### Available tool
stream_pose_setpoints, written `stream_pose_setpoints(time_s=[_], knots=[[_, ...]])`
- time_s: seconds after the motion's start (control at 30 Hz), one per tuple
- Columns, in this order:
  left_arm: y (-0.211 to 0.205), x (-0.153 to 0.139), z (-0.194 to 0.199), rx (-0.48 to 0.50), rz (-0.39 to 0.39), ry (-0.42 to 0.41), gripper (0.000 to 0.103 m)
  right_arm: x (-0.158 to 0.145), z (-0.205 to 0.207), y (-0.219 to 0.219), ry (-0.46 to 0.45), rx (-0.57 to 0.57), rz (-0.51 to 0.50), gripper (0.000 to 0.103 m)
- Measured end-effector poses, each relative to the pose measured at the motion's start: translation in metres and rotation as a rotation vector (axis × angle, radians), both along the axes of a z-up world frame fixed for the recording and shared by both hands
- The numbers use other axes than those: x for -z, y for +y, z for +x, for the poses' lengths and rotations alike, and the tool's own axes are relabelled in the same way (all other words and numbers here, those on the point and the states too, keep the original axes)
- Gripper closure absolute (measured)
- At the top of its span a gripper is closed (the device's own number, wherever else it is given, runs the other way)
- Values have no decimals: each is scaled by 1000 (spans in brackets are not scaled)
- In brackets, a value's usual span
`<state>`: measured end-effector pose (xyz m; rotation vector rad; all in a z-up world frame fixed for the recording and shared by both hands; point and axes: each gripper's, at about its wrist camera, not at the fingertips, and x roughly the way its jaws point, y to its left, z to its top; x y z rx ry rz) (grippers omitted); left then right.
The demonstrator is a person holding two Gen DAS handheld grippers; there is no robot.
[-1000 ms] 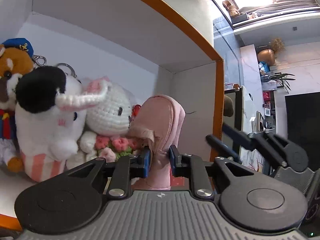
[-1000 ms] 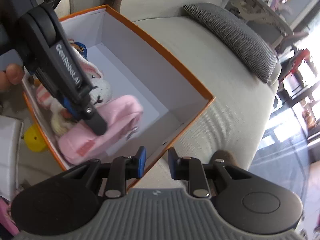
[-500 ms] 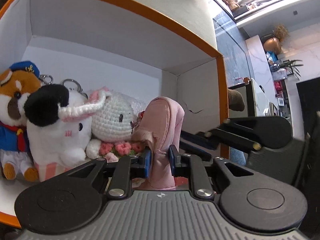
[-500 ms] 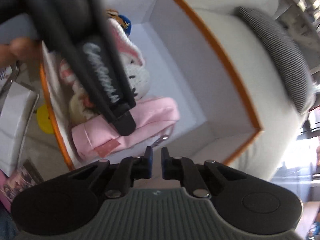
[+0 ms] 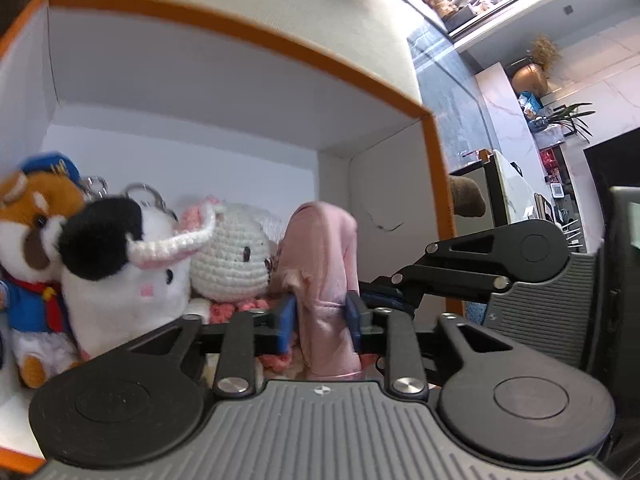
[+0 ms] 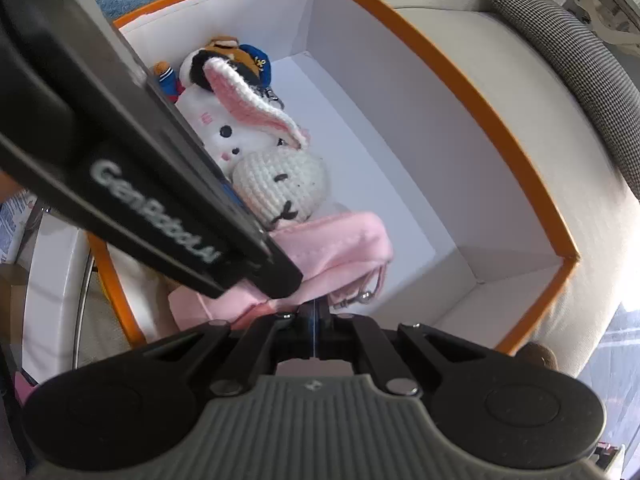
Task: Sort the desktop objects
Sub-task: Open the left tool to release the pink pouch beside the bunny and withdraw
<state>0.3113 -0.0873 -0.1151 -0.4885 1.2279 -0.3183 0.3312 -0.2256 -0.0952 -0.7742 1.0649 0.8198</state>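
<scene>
Pink pouch (image 5: 326,264) stands on edge inside the orange-rimmed box (image 5: 248,40), left wrist view, between the parting jaws of the left gripper (image 5: 320,316), blue pads just beside its soft folds; whether they press it cannot be told. A crocheted bunny (image 5: 230,256), cow plush (image 5: 120,264) and capped bear (image 5: 32,224) crowd alongside. From the right wrist, the pouch (image 6: 344,240) lies along the box's near wall, metal clasps showing, and the right gripper (image 6: 315,320) is fully closed, holding nothing visible.
</scene>
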Motion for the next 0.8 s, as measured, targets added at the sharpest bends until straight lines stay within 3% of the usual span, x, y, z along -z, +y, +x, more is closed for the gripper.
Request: stream_pose_setpoints(time_s=[0.1, 0.8], knots=[[1, -15, -7, 5, 68, -64, 68, -4, -4, 0, -17, 6, -20, 102], [43, -55, -59, -80, 27, -150, 67, -35, -27, -8, -61, 91, -59, 99]])
